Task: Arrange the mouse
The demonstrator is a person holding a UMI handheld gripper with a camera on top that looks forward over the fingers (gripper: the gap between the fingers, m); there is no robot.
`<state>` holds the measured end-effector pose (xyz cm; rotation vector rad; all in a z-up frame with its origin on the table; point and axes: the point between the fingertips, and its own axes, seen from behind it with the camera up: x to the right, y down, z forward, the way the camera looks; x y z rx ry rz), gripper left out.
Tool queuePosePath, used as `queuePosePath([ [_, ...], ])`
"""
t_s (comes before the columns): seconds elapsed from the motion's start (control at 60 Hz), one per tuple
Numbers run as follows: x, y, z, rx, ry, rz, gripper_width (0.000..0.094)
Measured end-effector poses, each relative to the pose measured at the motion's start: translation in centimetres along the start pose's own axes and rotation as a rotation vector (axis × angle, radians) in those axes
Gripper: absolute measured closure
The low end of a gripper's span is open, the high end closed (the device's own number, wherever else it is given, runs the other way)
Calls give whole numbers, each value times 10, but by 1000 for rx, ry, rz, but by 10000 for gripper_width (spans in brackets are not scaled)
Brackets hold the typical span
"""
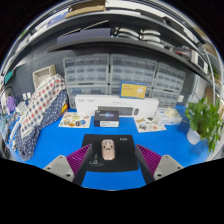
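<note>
A beige and grey mouse lies on a black mouse mat on the blue table. It sits a little left of the mat's middle, pointing away from me. My gripper is open. Its two fingers with purple pads stand wide apart at either side of the mat. The mouse rests on the mat between and just ahead of them, with a clear gap at each side. Nothing is in the fingers.
A small black box stands beyond the mat. Papers lie left and right of it. A white box with a yellow label stands behind. A green plant is at the right, patterned cloth at the left.
</note>
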<state>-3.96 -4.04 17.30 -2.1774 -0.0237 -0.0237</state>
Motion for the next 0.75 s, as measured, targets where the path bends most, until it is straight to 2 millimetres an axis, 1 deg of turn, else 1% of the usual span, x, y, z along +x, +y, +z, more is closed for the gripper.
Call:
queuePosePath([
  [0.133, 10, -6, -47, 44, 48, 22, 64],
  [0.2, 12, -5, -65, 67, 59, 41, 64],
  [0.267, 11, 0, -80, 74, 61, 53, 67],
  [0.433, 3, 20, -103, 64, 62, 48, 67],
  [0.55, -3, 27, -116, 67, 56, 45, 66],
  [0.75, -16, 30, -127, 70, 34, 31, 68],
])
